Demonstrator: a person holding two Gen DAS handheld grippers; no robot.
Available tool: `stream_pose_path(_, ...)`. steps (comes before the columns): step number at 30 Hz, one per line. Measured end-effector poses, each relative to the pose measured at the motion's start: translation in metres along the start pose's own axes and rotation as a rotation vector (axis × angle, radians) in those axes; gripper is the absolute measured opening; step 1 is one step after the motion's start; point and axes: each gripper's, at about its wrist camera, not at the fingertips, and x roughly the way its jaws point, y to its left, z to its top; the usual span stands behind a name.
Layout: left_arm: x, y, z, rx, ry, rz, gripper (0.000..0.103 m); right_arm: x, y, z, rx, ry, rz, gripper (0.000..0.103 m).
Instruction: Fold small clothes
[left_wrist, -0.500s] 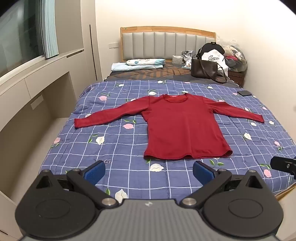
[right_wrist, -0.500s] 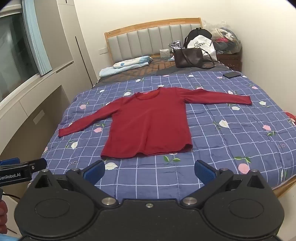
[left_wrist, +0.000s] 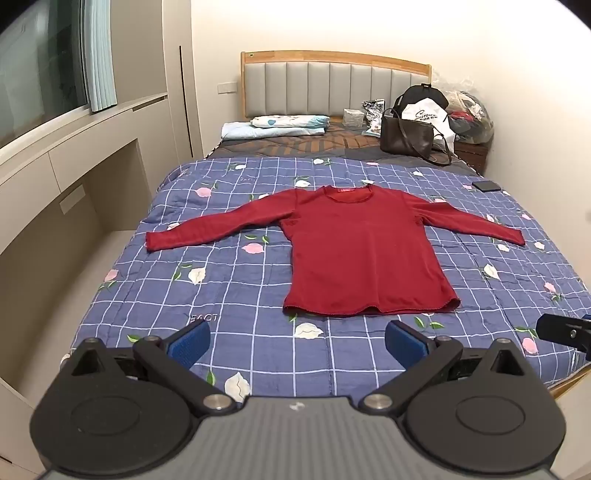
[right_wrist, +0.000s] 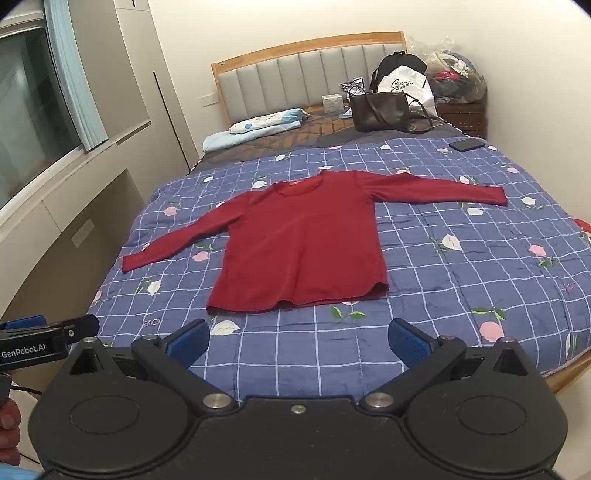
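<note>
Though zipped, brown bag (left_wrist: 406, 134) (contents unseen)

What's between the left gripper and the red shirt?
Only bare quilt lies between the left gripper and the shirt, in the left wrist view.

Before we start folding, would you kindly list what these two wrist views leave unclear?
- Red shirt: its underside is hidden against the quilt in both views.
- Neck label: too small to read in the left wrist view.
- Clear bag of clothes: contents are jumbled and too small in the right wrist view.
- Person's hand: cut off by the right wrist view's left edge.
</note>
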Motion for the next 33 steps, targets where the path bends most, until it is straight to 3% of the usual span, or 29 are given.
stream_pose_path(33, 0.0, 0.0, -0.004, -0.01, 0.01, 0.006, 0.103, 0.0, 0.008, -0.001, -0.003, 0.018, 0.022, 0.103)
